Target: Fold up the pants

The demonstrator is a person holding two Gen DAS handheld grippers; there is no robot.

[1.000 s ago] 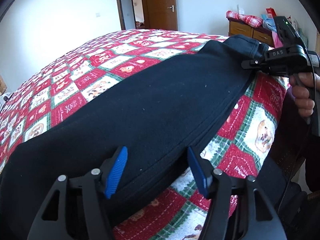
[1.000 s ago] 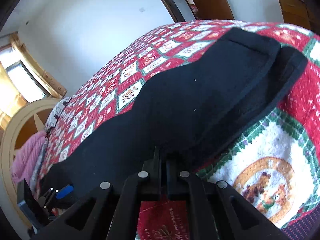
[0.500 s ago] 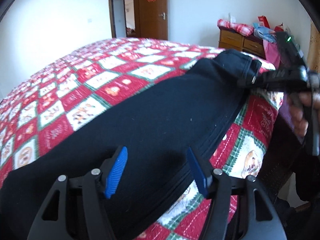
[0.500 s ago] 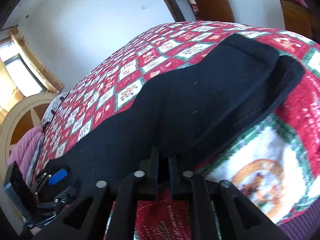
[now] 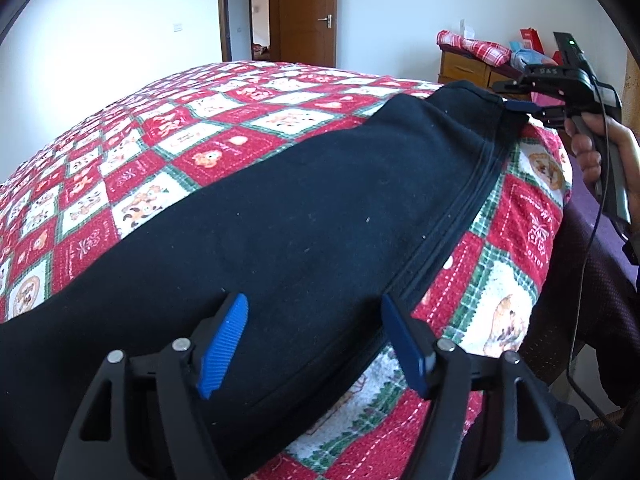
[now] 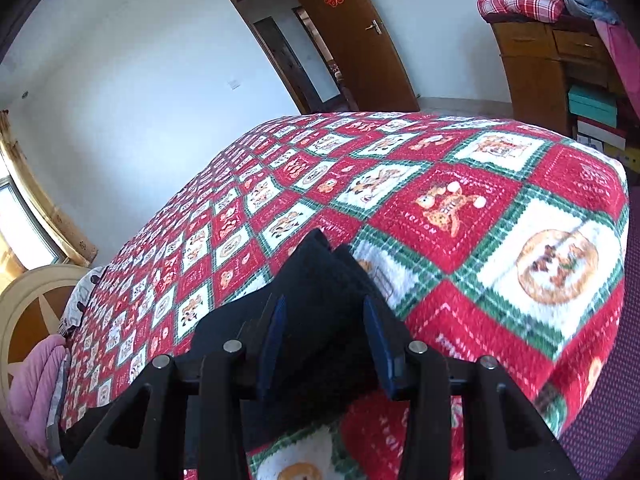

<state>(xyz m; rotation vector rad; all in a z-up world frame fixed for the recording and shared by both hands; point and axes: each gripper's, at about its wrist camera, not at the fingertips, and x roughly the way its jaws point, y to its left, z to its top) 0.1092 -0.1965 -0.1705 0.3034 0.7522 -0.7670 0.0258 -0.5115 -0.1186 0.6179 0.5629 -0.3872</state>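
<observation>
Pants (image 5: 304,208) between open left claw (image 5: 316,340) — bedspread (image 5: 168,140) beneath.

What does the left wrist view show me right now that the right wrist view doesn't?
Only left wrist: the full length of the black pants, the right gripper at their far end, and the hand holding it. Only right wrist: the wooden headboard, a pink cloth, and its own open fingers straddling a raised fold. Both: the quilt, door and dresser.
</observation>
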